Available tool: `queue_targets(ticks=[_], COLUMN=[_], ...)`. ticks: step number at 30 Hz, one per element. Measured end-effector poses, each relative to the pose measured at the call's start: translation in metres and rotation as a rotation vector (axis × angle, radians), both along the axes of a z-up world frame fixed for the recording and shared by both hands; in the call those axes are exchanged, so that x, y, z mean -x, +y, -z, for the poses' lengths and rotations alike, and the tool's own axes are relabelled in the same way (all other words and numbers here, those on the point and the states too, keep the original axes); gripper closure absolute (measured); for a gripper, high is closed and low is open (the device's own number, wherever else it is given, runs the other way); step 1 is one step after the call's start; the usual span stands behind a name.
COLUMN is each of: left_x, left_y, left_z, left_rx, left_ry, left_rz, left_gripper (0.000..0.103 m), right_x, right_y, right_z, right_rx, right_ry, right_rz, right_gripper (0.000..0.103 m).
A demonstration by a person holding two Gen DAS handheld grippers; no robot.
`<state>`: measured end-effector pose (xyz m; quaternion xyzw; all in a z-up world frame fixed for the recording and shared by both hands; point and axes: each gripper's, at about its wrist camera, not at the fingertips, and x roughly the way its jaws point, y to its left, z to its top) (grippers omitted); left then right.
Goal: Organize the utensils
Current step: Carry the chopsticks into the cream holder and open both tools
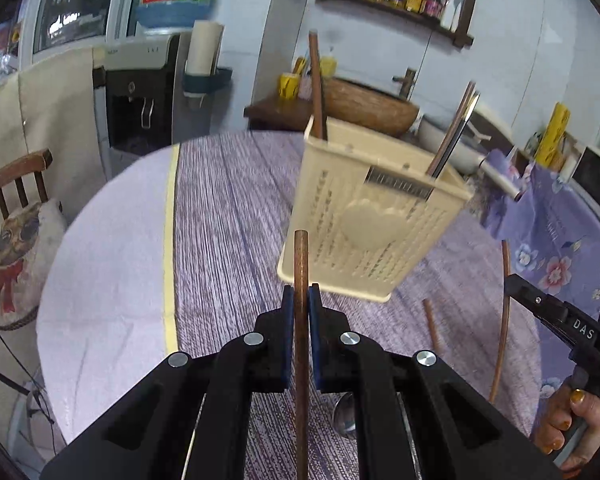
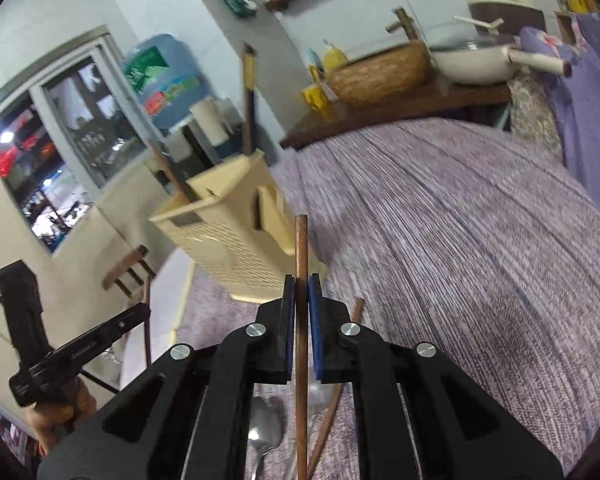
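Observation:
A cream slotted utensil holder [image 1: 364, 216] stands on the purple-clothed table, with chopsticks [image 1: 454, 136] and a brown stick [image 1: 317, 84] standing in it. It also shows in the right wrist view [image 2: 228, 232]. My left gripper [image 1: 301, 300] is shut on a brown chopstick [image 1: 301, 264], held upright just in front of the holder. My right gripper [image 2: 301, 292] is shut on another brown chopstick [image 2: 301, 248] to the holder's right. A loose chopstick [image 1: 432, 326] and a metal spoon [image 2: 265, 428] lie on the table below.
The round table [image 1: 228, 208] has a white strip at its left. A wooden chair [image 1: 16, 216] stands at left, a water dispenser [image 1: 148, 80] behind. A wooden basin [image 1: 368, 104] and a white pan [image 2: 476, 60] sit on a counter beyond the table.

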<state>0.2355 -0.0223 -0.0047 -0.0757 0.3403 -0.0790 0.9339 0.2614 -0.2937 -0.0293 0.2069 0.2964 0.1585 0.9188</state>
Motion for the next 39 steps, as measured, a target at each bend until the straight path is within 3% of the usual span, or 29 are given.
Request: queue_targets(ticks=[5,17,39], left_x=[0.014,0.034,0.015], left_y=[0.011,0.024,0.022], left_z=[-0.027,-0.051,-0.100], left_rx=[0.021,0.071,0.065], left_ry=[-0.073,-0.158,-0.224], left_rz=[0.007,0.032,0.084], left_gripper=[0.095,0.095,0.096], right_x=[0.027,0.054,0.029], right_y=[-0.003,0.002,0.030], right_z=[-0.036,-0.077,-0.126], right_rx=[0.014,0.039,0.106], right_ry=[-0.096,-0.170,-0.236], right_rz=[-0.073,-0.158,-0.201], right_gripper=[0.095,0.095,0.095])
